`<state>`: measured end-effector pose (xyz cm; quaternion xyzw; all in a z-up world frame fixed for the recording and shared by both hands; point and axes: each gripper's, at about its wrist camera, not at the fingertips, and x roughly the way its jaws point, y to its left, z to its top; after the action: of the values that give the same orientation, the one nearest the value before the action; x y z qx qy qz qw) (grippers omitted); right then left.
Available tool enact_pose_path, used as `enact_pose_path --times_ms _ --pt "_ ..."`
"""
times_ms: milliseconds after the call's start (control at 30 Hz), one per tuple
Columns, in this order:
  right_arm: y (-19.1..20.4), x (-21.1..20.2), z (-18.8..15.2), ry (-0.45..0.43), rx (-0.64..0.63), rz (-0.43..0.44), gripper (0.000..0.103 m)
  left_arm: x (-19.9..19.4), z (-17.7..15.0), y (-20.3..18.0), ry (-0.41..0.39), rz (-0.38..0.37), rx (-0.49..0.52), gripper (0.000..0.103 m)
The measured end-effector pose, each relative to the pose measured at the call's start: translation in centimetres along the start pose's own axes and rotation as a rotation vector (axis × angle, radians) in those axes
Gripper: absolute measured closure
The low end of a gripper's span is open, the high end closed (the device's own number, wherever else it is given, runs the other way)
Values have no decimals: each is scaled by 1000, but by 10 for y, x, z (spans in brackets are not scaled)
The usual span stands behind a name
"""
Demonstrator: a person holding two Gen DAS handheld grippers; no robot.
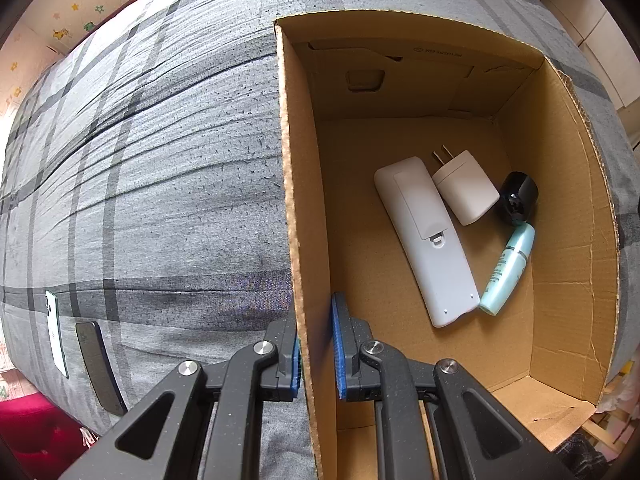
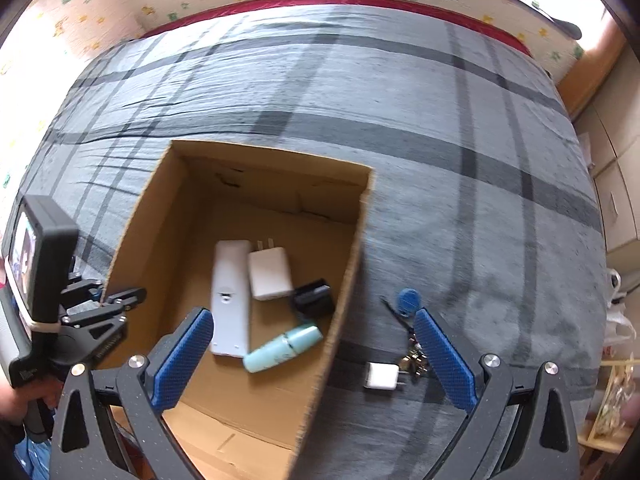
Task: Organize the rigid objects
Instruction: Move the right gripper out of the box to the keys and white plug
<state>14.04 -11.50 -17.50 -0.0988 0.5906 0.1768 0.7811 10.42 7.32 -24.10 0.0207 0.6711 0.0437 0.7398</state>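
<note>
— Left gripper (image 1: 318,354), what is it doing?
— Its blue pads sit narrow on either side of the left wall of the cardboard box (image 1: 290,184), low in the left wrist view; the near pad touches the wall, but I cannot tell if the other does. In the right wrist view the same gripper (image 2: 105,303) shows at the left edge, at the box's rim.

— And the right gripper (image 2: 316,356)?
— Spread wide, holding nothing, at the bottom of its own frame. One finger hangs over the box interior, the other over the grey plaid bedcover (image 2: 460,160).

— What lies in the box?
— A white remote (image 1: 426,240) face down, a white charger plug (image 1: 464,188) just beside its upper end, a black cap-like object (image 1: 518,198) to the right of the plug, and a mint tube (image 1: 508,270) below it, tilted, its lower end touching the remote.

— Anything outside?
— On the bedcover, lower right of the right wrist view: a small white plug (image 2: 382,376), a bunch of keys (image 2: 416,360) with a blue round tag (image 2: 408,302). At the lower left of the left wrist view, a white phone (image 1: 56,334) and a dark phone (image 1: 100,366) lie side by side.
</note>
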Motion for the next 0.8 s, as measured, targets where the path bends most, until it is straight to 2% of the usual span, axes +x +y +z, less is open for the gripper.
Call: enact_pose_path --times_ms 433,800 --pt "-62 3 -12 17 115 -74 1 1 1 1 5 -1 -2 90" --pt "-97 32 -31 75 197 -104 1 4 0 1 4 -5 1 90"
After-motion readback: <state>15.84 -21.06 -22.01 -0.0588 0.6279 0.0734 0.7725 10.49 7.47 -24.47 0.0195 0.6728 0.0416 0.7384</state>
